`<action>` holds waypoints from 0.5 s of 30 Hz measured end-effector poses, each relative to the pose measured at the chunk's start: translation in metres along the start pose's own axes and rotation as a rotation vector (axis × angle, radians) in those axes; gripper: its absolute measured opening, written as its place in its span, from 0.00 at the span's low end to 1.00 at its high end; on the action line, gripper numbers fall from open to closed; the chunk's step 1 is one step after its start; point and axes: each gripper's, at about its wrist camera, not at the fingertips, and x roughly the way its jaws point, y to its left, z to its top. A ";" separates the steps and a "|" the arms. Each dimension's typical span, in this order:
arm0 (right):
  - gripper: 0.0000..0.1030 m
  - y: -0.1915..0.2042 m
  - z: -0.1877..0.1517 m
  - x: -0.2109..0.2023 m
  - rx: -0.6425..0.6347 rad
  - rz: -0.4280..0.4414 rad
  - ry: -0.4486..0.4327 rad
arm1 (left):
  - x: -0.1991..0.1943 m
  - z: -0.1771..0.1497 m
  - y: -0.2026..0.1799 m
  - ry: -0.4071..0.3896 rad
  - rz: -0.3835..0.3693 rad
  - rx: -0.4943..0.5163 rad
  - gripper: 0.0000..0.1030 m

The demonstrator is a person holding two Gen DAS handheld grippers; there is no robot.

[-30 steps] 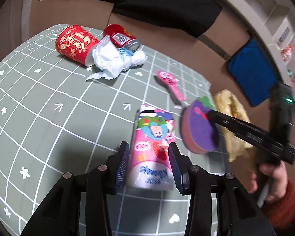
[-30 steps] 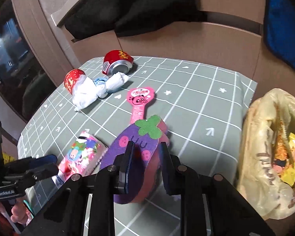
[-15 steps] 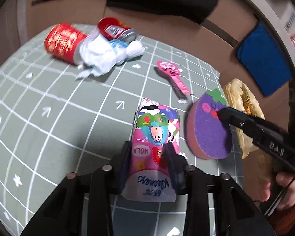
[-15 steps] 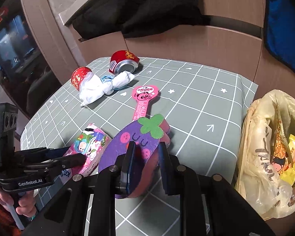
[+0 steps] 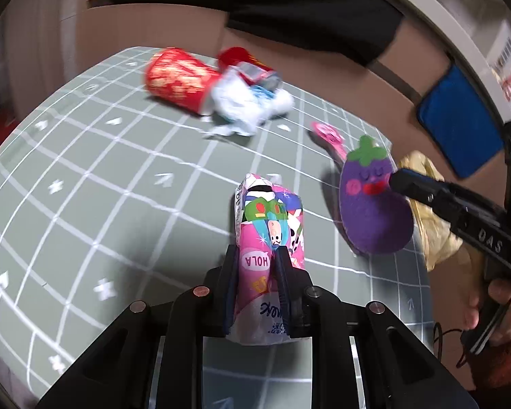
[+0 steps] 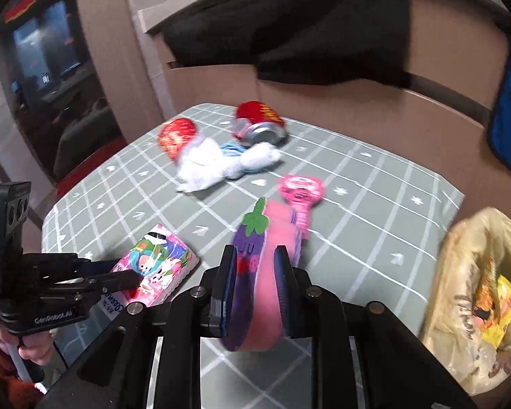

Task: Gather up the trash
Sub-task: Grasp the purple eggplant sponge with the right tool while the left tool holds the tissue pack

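Clamping a pink tissue pack [image 5: 269, 238], the left tool [image 5: 255, 269] has just closed, pack's long axis running straight ahead | right tool [image 6: 253, 272] pinches an eggplant sponge [image 6: 259, 272] | trash bag [image 6: 466, 272] lies right of the sponge, nearer the right hand.

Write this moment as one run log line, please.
left claw: just closed on tissue pack | right claw: shut on eggplant sponge | trash bag: open beside table

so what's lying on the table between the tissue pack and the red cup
Bare green grid tablecloth; nothing lies between the tissue pack and the red cup. The left wrist view shows it best.
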 end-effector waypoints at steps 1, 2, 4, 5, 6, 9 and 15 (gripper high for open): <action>0.21 0.005 0.001 0.002 -0.007 0.013 0.006 | -0.002 0.000 0.004 -0.004 -0.001 -0.012 0.21; 0.21 0.013 0.002 0.006 -0.019 0.027 0.016 | -0.005 -0.001 0.009 -0.008 -0.001 -0.030 0.21; 0.21 0.024 0.003 0.011 -0.043 0.016 0.021 | -0.008 -0.002 0.016 -0.012 -0.002 -0.052 0.21; 0.21 0.026 0.004 0.013 -0.051 0.008 0.021 | -0.009 -0.003 0.019 -0.013 -0.002 -0.060 0.21; 0.21 0.028 0.005 0.015 -0.054 -0.001 0.020 | -0.010 -0.004 0.020 -0.014 -0.003 -0.063 0.21; 0.21 0.027 0.006 0.014 -0.056 -0.016 0.014 | -0.010 -0.005 0.020 -0.014 -0.005 -0.061 0.21; 0.42 0.017 -0.005 0.010 -0.087 -0.093 0.014 | -0.007 -0.005 0.019 -0.009 -0.002 -0.059 0.21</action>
